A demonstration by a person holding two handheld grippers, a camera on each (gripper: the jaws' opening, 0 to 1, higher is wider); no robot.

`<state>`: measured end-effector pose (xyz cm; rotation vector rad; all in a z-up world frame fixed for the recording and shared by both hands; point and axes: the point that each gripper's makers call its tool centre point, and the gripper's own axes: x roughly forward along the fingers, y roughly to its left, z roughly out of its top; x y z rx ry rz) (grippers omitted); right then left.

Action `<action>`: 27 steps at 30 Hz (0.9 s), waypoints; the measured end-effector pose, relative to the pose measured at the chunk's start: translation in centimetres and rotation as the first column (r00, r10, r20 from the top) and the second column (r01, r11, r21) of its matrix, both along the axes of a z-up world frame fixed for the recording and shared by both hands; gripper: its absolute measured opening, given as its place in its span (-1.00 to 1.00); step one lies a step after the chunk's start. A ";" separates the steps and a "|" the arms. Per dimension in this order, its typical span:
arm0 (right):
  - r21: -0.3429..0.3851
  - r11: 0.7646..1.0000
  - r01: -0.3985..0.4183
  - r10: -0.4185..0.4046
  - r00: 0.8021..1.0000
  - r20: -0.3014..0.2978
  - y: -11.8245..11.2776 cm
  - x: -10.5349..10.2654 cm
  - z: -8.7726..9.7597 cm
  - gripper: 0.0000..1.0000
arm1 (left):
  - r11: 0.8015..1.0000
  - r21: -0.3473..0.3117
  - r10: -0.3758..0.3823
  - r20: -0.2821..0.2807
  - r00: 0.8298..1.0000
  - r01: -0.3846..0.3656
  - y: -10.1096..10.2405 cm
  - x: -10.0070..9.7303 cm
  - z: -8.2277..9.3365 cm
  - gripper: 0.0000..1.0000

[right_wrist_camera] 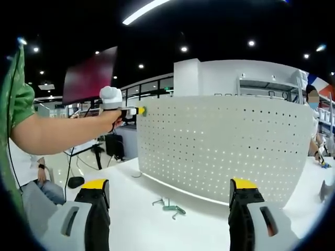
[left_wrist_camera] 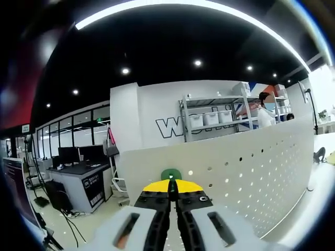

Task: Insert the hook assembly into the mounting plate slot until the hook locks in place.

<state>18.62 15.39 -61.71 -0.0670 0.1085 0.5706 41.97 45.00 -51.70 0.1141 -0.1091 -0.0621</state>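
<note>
The mounting plate is a white perforated pegboard (left_wrist_camera: 241,167) standing upright on a white table (right_wrist_camera: 131,225). My left gripper (left_wrist_camera: 171,186) has its yellow-tipped jaws together on a small green hook piece (left_wrist_camera: 171,174) at the board's top edge. In the right gripper view a hand holds that left gripper (right_wrist_camera: 137,111) at the pegboard's (right_wrist_camera: 225,151) upper left corner, the green piece (right_wrist_camera: 141,110) touching the board. My right gripper (right_wrist_camera: 170,191) is open with nothing between its jaws. On the table below it lie loose hook parts (right_wrist_camera: 168,205), one metal, one greenish.
The person's bare arm (right_wrist_camera: 63,130) reaches in from the left. Behind the board stand metal shelves with bins (left_wrist_camera: 214,117) and a person (left_wrist_camera: 264,112). Desks with monitors (left_wrist_camera: 78,159) and cables on the floor lie at left. Another person (right_wrist_camera: 312,104) is at far right.
</note>
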 end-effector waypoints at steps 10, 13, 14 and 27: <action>-0.001 1.000 0.005 -0.005 1.000 0.001 -0.1 0.0 0.1 0.94 | 0.998 0.063 -0.006 0.014 1.000 0.006 -0.2 0.1 0.0 -0.96; 0.000 1.000 0.005 -0.005 1.000 0.002 -0.1 0.0 0.1 0.94 | 0.997 0.073 -0.008 0.019 1.000 0.007 -0.2 0.1 0.1 -0.96; 0.002 1.000 0.006 -0.006 1.000 0.002 -0.1 0.0 0.1 0.94 | 0.997 0.076 -0.009 0.021 1.000 0.007 -0.2 0.1 0.1 -0.96; 0.000 1.000 0.011 -0.011 1.000 0.003 -0.3 0.3 0.3 0.92 | 0.992 0.127 -0.036 0.071 0.997 0.027 -0.5 0.1 0.1 -0.96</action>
